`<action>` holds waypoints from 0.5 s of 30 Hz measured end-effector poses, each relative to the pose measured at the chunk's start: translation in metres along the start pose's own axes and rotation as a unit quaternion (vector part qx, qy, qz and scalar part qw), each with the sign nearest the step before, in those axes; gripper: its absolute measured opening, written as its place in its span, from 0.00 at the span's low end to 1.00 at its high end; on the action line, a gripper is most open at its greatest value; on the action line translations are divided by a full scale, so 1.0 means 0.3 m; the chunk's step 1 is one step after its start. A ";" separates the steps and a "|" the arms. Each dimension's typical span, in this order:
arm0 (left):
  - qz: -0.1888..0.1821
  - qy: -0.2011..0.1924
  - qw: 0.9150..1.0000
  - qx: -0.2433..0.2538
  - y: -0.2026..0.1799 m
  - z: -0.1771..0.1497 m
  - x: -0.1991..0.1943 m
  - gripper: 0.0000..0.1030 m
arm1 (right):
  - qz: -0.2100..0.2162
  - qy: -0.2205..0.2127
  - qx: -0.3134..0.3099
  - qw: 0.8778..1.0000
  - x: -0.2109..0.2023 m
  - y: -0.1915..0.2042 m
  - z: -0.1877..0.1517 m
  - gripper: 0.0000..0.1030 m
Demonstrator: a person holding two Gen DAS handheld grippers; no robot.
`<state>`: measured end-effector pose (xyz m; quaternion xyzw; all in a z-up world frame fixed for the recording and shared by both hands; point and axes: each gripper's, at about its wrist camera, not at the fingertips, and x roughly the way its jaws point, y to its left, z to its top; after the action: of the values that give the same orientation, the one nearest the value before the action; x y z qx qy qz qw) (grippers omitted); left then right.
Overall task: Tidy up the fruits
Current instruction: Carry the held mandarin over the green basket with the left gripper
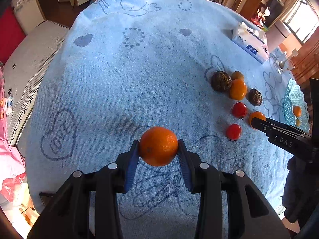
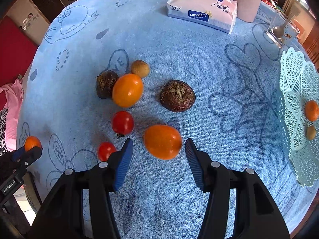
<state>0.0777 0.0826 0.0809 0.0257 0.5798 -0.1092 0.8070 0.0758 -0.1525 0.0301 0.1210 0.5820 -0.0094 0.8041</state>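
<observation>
My left gripper (image 1: 158,146) is shut on a round orange (image 1: 158,145) and holds it above the blue towel; it also shows at the left of the right wrist view (image 2: 31,142). My right gripper (image 2: 159,149) is open, its jaws on either side of an oval orange kumquat (image 2: 162,141) lying on the towel. Beyond lie two red tomatoes (image 2: 122,122) (image 2: 106,150), another kumquat (image 2: 127,90), two brown water chestnuts (image 2: 177,96) (image 2: 105,83) and a small tan fruit (image 2: 140,68). A teal lattice basket (image 2: 295,107) at the right holds an orange fruit (image 2: 311,110) and a small tan one (image 2: 311,132).
A tissue pack (image 2: 201,10) and a pink container (image 2: 248,0) stand at the back of the table. A glass with a spoon (image 2: 279,29) stands at the back right. The blue towel (image 1: 129,79) covers the round table; its edge drops off at the left.
</observation>
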 end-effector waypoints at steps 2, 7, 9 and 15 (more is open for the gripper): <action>0.001 0.001 1.000 0.000 0.000 -0.007 -0.001 0.38 | -0.006 0.002 -0.004 1.000 0.017 0.003 0.002 0.52; 0.005 0.006 1.000 -0.002 -0.009 -0.029 0.002 0.38 | -0.009 0.006 -0.007 1.000 0.034 -0.002 -0.001 0.41; 0.006 0.006 1.000 -0.002 -0.015 -0.033 -0.001 0.38 | -0.008 0.002 -0.013 1.000 0.014 -0.003 -0.009 0.41; 0.006 0.001 1.000 0.001 -0.064 -0.029 -0.008 0.38 | 0.005 -0.017 -0.005 1.000 -0.085 -0.042 -0.031 0.41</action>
<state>0.0650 0.0657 0.0818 0.0302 0.5806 -0.1054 0.8068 0.0570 -0.1659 0.0488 0.1196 0.5675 -0.0047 0.8146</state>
